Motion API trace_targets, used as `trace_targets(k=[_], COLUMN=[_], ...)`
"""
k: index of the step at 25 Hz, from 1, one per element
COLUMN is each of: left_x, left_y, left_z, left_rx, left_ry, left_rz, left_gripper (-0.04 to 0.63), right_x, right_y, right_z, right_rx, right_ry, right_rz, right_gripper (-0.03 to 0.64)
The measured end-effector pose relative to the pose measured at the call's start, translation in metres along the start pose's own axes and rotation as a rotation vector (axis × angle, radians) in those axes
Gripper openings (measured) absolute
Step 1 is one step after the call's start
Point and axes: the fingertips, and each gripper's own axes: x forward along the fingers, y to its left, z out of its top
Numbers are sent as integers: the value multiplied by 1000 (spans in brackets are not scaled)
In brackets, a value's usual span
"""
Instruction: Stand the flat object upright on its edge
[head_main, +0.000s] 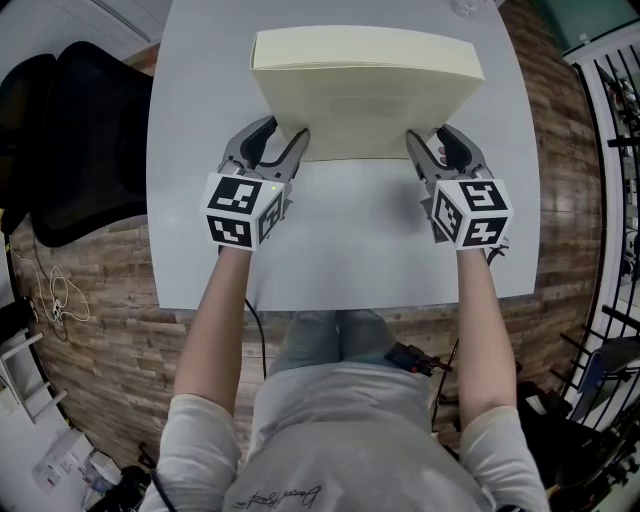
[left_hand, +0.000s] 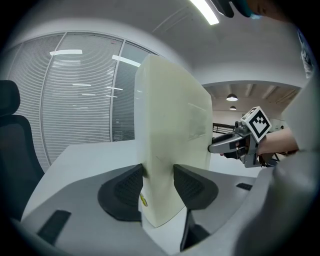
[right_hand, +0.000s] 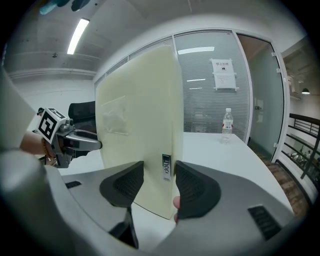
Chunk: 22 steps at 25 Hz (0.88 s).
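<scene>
A flat cream box (head_main: 365, 90) stands upright on its long edge on the grey table (head_main: 350, 240), its broad face leaning slightly away from me. My left gripper (head_main: 283, 135) is shut on its lower left corner, and in the left gripper view both pads press the box (left_hand: 172, 145) from either side. My right gripper (head_main: 428, 138) is shut on the lower right corner. In the right gripper view the box's narrow edge (right_hand: 172, 150) with a small label sits between the pads. Each gripper view shows the other gripper across the box: the right one (left_hand: 235, 145) and the left one (right_hand: 75, 142).
A black office chair (head_main: 90, 140) stands left of the table. A water bottle (right_hand: 227, 125) stands at the table's far right. A black metal railing (head_main: 615, 150) runs along the right side, and cables lie on the wooden floor (head_main: 60, 290).
</scene>
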Motion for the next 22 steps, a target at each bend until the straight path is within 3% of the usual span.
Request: trace_targets(k=[22], left_x=[-11], left_y=[-4], left_z=[-17], left_rx=[-10], left_ry=[29], left_rz=[1], left_gripper=[202], right_x=[-5], right_y=[10], right_z=[-15], right_rx=[-12], right_ry=[37], right_rz=[14], right_gripper=[213])
